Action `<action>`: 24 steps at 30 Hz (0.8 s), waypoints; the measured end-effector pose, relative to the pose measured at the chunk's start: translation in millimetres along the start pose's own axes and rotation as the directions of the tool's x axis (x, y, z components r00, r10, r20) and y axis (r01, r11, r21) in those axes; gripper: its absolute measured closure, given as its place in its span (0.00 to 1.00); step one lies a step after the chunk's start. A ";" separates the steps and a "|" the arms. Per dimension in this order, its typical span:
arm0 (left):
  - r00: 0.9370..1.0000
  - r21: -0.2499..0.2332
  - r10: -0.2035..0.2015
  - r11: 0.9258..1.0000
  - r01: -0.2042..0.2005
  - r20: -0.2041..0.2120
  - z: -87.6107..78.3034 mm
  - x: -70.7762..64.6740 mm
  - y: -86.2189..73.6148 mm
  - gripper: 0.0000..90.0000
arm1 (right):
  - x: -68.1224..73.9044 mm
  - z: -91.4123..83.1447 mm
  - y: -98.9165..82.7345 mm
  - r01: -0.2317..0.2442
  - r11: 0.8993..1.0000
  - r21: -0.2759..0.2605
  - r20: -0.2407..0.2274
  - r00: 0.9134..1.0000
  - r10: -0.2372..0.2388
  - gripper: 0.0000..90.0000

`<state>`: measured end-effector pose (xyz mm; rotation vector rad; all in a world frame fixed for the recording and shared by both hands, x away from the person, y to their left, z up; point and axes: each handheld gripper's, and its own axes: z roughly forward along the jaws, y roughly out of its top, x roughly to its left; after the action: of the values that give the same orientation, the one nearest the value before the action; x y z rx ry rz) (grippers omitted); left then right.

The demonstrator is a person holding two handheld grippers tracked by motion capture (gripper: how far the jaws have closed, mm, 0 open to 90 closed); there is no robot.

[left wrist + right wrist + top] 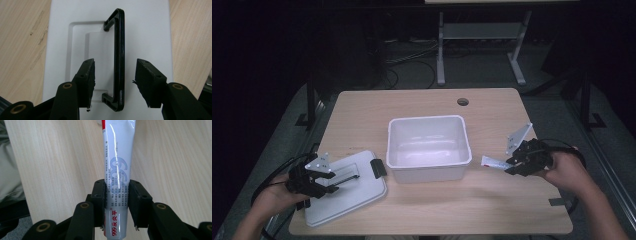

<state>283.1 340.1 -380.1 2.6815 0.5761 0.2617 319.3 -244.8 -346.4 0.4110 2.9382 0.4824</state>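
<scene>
A white lid point(359, 196) lies flat on the table's front left, with a black handle point(346, 176) folded onto its top. My left gripper point(333, 181) sits over it. In the left gripper view the jaws of the left gripper point(115, 62) stand open on either side of the handle point(121, 50), and the pads are apart from it. At the right, my right gripper point(513, 165) is shut on a white tube point(492, 161) with red print and holds it above the table. The tube point(117, 152) sticks out forward between the pads of the right gripper point(116, 183).
An open white plastic bin point(428, 119) stands in the middle of the wooden table point(492, 210). A black clip point(378, 167) sits at the lid's right end, close to the bin. A round hole point(462, 101) is at the table's back. Table legs stand behind.
</scene>
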 end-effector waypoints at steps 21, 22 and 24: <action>1.000 -0.006 -0.003 1.000 0.002 -0.007 -3.4 0.4 0.0 0.54 | -0.4 -39.6 31.1 0.050 0.998 -0.025 0.003 0.999 -0.049 0.75; 1.000 -0.006 -0.003 1.000 0.003 -0.008 -3.6 0.4 0.1 0.54 | -0.4 -41.2 32.9 0.052 0.998 -0.025 0.004 0.999 -0.052 0.75; 1.000 -0.009 -0.008 1.000 0.008 -0.005 -4.0 0.2 0.2 0.54 | -0.8 -43.8 36.3 0.060 0.998 -0.028 0.003 0.998 -0.060 0.75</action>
<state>282.3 341.3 -376.3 2.6703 0.5850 0.2680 321.2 -224.8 -293.2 0.3185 2.9287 0.5149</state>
